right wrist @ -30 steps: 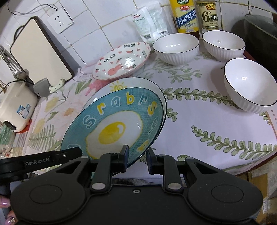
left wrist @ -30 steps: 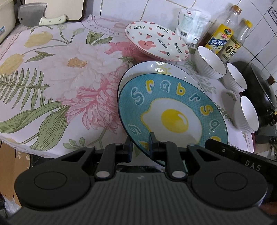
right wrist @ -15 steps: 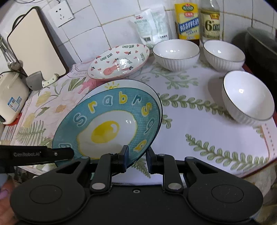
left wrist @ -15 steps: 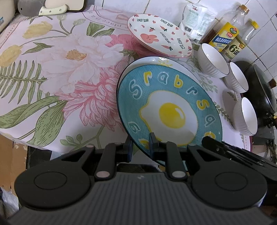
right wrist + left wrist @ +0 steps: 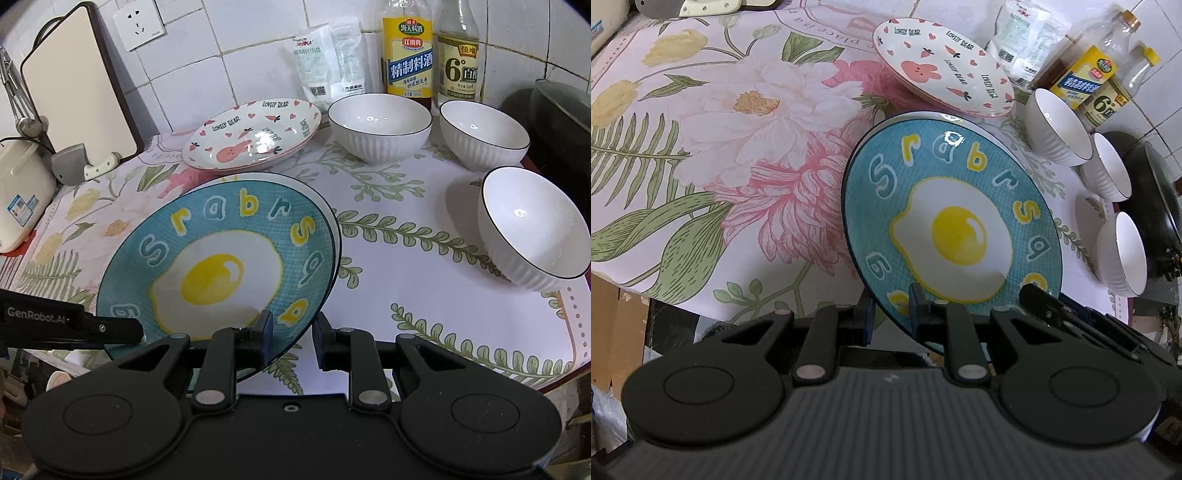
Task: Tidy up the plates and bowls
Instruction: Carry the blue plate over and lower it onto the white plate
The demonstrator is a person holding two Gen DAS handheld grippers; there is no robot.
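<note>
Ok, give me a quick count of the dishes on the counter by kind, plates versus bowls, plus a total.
Plates: 3, the blue egg plate, a white-rimmed plate under it and the pink rabbit plate.
Bowls: 3, white ribbed bowls.
Total: 6.

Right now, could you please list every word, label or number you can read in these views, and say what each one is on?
"LOVELY BEAR": rabbit plate, repeated round its rim.
"S r a b r s q b": letters round the egg plate.
"精制料酒": yellow-labelled bottle.
"6°": clear bottle.
"GenRobot.AI": left gripper, seen from the right wrist.
Packet print, bottles' small print and the sticker on the white appliance: too small to read.
</note>
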